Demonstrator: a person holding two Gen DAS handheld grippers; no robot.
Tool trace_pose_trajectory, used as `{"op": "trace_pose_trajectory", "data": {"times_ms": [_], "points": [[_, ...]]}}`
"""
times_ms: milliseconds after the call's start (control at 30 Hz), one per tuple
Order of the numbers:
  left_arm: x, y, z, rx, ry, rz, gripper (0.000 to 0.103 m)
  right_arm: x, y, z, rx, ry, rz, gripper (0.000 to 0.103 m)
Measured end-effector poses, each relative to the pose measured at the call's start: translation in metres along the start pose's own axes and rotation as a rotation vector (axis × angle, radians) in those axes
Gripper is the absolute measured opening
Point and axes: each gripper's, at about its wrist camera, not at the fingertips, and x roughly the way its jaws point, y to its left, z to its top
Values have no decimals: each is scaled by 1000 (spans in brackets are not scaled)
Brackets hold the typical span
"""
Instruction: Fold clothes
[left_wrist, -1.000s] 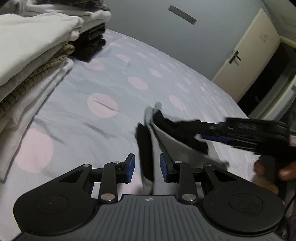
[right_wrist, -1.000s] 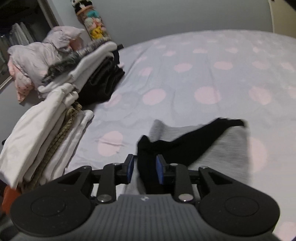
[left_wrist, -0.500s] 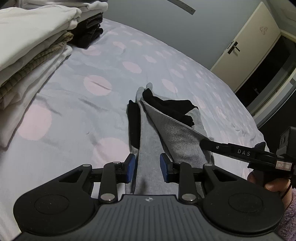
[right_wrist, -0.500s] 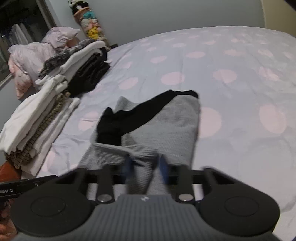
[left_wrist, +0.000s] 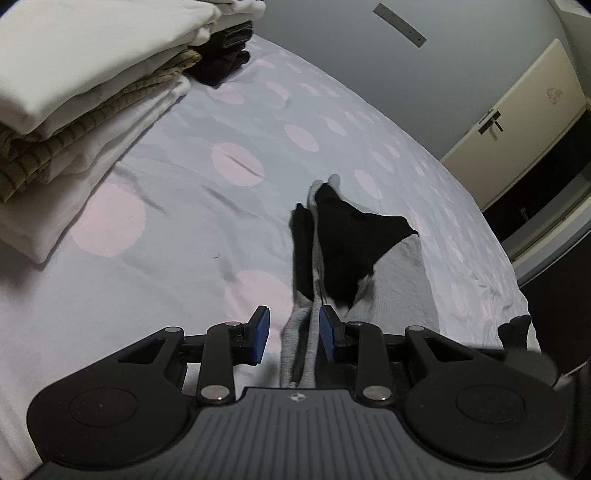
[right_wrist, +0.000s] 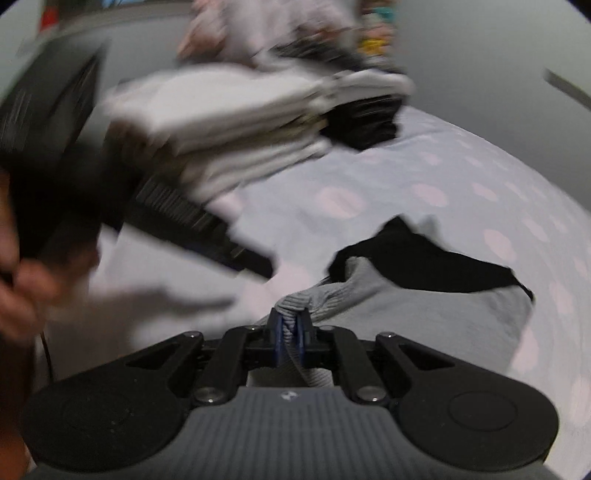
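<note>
A grey garment with black panels (left_wrist: 391, 280) lies rumpled on the dotted bed sheet (left_wrist: 147, 258). My left gripper (left_wrist: 293, 334) is open, and a narrow grey fold of the garment runs between its blue pads (left_wrist: 260, 334) without being pinched. My right gripper (right_wrist: 290, 332) is shut on a bunched grey ribbed edge of the same garment (right_wrist: 443, 310). In the blurred right wrist view, the left gripper (right_wrist: 255, 264) reaches in from the left, held by a hand (right_wrist: 22, 266).
A tall stack of folded white and striped clothes (left_wrist: 92, 74) stands on the bed's left, also in the right wrist view (right_wrist: 240, 122). A dark folded pile (left_wrist: 225, 62) sits behind it. A door (left_wrist: 517, 122) is at the far right. The bed's edge drops off at the right.
The right gripper has shut on the grey ribbed edge and swung left toward the stack. The left gripper stays open over the garment, and the black panel now lies spread wider.
</note>
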Motion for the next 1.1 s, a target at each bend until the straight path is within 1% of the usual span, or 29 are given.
{"op": "trace_pose_trajectory", "data": {"times_ms": [67,133,200,233,267,333,367,467,633,800,867,900,933,967,1000,1033,1067,1100], "points": [[2,4,0,-12,7,-6,33,13,12,-3,-46,36,-13,10],[3,5,0,-15,15,-13,33,19,16,-6,-51,48,-20,10],[5,4,-1,-5,25,-28,34,24,19,-7,-55,59,-27,14],[5,3,-1,1,30,-35,38,23,20,-8,-55,59,-29,15],[7,2,-2,10,35,-39,47,21,20,-8,-56,59,-30,17],[9,-2,-4,32,49,-45,50,16,20,-9,-48,54,-20,24],[10,-4,-5,44,56,-47,53,13,18,-8,-39,48,-5,29],[13,-12,-11,89,72,-43,57,-3,-3,-23,98,41,-35,28],[17,-22,-21,139,91,-49,64,-31,-38,-49,332,29,-90,31],[30,-26,-28,157,119,-19,64,-58,-74,-74,567,16,-145,32],[34,-25,-30,151,131,-16,59,-69,-88,-85,661,11,-167,34],[35,-25,-30,150,130,-13,59,-67,-93,-93,724,12,-141,34],[35,-24,-31,147,129,-10,54,-65,-99,-101,788,13,-110,34],[35,-23,-31,143,128,-8,45,-62,-104,-110,853,15,-79,34],[36,-22,-32,140,126,-5,39,-59,-109,-119,917,16,-48,34],[36,-21,-32,133,126,-6,29,-56,-115,-127,981,18,-16,34],[36,-19,-32,118,128,-17,22,-55,-116,-130,1012,12,5,32],[36,-18,-32,105,129,-28,21,-55,-116,-133,1038,6,24,17]]}}
